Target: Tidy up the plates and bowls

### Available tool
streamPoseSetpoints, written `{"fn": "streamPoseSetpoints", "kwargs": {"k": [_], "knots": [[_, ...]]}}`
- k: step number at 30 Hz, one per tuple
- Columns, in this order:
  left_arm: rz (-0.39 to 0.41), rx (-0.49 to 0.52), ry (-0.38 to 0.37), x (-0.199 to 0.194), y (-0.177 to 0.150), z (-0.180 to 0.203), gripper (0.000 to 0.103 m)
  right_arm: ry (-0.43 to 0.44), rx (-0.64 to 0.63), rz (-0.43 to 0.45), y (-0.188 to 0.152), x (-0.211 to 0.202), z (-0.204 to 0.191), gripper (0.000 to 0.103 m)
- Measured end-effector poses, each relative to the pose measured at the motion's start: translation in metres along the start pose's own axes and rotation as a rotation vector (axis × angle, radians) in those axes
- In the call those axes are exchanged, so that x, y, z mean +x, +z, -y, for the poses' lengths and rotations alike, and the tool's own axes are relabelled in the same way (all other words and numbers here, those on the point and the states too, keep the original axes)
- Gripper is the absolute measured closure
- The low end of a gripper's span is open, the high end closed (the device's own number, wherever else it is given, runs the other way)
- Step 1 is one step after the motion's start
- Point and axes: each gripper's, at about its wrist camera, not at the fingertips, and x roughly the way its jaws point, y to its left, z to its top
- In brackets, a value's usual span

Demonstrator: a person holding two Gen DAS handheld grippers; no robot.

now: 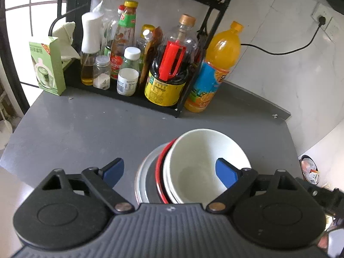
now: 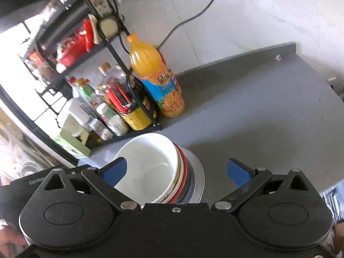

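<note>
White ceramic bowl [image 1: 202, 163] tops a nested stack on the grey countertop [image 1: 75, 129], directly ahead of both tools. Left gripper [image 1: 169, 169] straddles its near rim, jaws spread wide, holding nothing; right gripper [image 2: 178, 172], equally spread and empty, sits off to the stack's right.

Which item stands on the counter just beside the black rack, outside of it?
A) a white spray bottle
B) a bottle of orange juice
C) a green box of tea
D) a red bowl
B: the orange juice bottle stands on the grey counter just outside the black rack's corner post.
</note>
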Motion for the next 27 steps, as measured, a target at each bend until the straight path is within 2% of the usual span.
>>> {"fn": "streamPoseSetpoints", "kwargs": {"k": [3,5,7,14,19,24,27], "knots": [[0.019,0.004,0.005,-0.013,-0.009,0.015,0.012,0.009,-0.024,0.004,0.002,-0.018,0.007,0.000],[0.017,-0.003,0.035,-0.023,-0.014,0.026,0.012,0.015,-0.056,0.022,0.001,-0.029,0.010,0.000],[0.035,-0.007,0.026,-0.035,-0.020,0.035,0.012,0.007,-0.064,0.021,0.001,-0.037,0.013,0.000],[0.090,0.038,0.055,-0.074,-0.034,0.063,0.011,0.043,-0.108,0.048,-0.005,-0.071,0.023,0.000],[0.142,0.023,0.054,-0.095,-0.050,0.070,0.006,0.051,-0.132,0.074,-0.007,-0.087,0.030,0.000],[0.184,0.053,0.071,-0.112,-0.060,0.079,0.001,0.057,-0.161,0.076,-0.011,-0.100,0.034,0.000],[0.196,0.061,0.074,-0.120,-0.065,0.083,0.000,0.062,-0.177,0.079,-0.014,-0.107,0.035,0.000]]}}
